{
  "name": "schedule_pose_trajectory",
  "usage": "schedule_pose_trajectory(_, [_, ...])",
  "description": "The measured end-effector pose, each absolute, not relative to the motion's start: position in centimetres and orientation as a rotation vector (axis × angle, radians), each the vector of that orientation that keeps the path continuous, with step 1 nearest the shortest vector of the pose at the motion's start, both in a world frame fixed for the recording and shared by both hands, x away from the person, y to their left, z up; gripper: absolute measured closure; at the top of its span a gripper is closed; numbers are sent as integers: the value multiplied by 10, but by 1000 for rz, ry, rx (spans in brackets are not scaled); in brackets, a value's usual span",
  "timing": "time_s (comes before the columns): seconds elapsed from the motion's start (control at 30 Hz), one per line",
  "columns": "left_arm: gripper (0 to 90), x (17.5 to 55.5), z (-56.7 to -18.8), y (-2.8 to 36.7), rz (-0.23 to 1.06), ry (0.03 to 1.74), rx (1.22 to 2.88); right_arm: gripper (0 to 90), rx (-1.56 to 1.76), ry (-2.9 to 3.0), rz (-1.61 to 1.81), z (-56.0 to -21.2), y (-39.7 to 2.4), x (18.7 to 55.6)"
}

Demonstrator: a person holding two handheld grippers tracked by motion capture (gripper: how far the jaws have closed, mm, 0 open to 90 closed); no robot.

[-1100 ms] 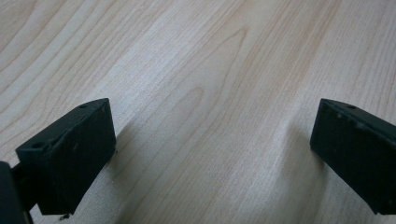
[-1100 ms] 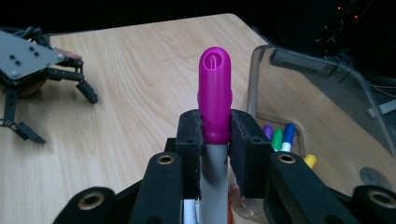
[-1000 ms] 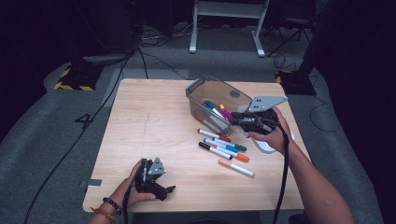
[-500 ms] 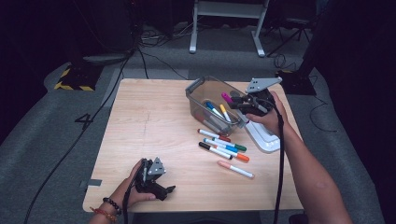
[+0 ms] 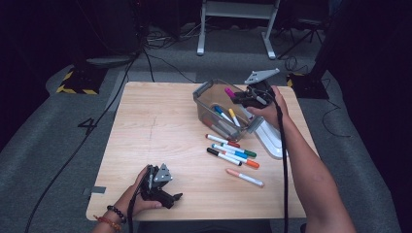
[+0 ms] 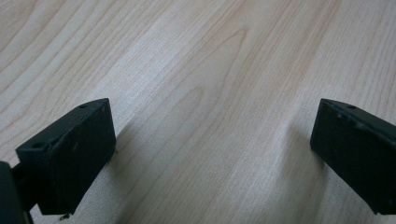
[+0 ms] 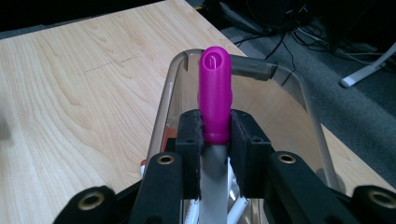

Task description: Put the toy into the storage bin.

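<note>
My right gripper (image 7: 215, 133) is clenched on a white-barrelled marker with a magenta cap (image 7: 215, 100), held above the clear plastic bin (image 5: 206, 92). Released too near the rim, it could bounce out. My left gripper (image 5: 160, 187) rests agape on the table.

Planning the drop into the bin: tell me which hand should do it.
Right. The right tool is shut on the pink marker and sits above the clear bin, so it likely only needs to lower and release. The left tool rests open at the table's near edge, far from the bin.
</note>
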State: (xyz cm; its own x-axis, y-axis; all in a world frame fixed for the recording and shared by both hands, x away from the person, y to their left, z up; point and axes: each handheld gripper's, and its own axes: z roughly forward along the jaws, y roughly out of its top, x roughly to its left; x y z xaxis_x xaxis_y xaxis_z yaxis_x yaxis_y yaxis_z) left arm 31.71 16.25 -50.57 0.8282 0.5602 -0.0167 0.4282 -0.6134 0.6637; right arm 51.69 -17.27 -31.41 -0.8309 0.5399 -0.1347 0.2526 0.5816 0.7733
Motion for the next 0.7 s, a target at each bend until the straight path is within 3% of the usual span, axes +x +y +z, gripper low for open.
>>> schedule_pose_trajectory(0.7, [5,317,-506,163,251,719,2324,746,760,2598,884,-363,-133,556])
